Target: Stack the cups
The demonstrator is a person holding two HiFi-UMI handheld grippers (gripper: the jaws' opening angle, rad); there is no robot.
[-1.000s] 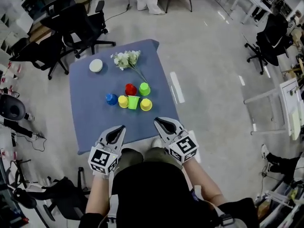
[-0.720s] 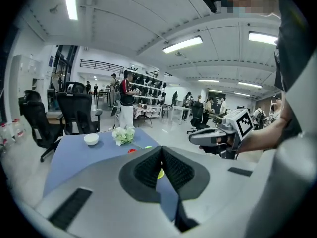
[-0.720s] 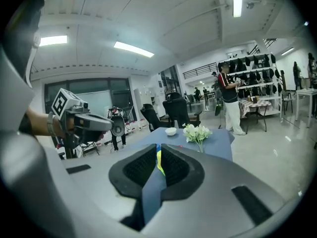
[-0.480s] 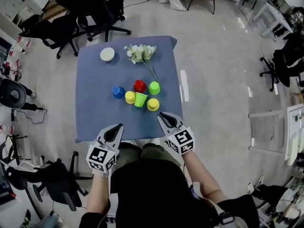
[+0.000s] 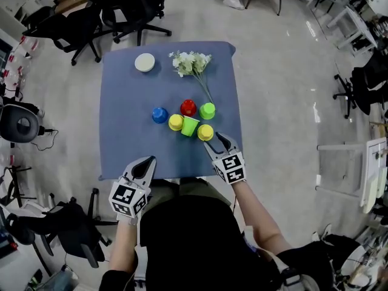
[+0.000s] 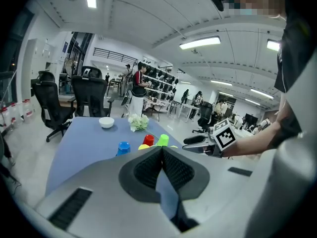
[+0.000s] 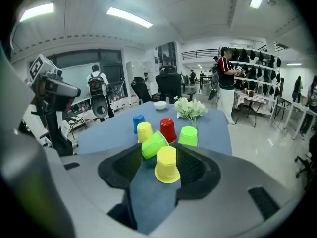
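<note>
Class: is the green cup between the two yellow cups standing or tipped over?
Tipped over: the green cup lies on its side, seen in the head and right gripper views.

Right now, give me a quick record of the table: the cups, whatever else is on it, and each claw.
cups: six, none stacked: blue cup, red cup, far yellow cup, upright green cup, tipped green cup, near yellow cup
other items: white bowl, flowers
left claw: shut, empty, over the near edge of the table
right claw: open, has just been opening; near yellow cup between its jaws, not gripped
</note>
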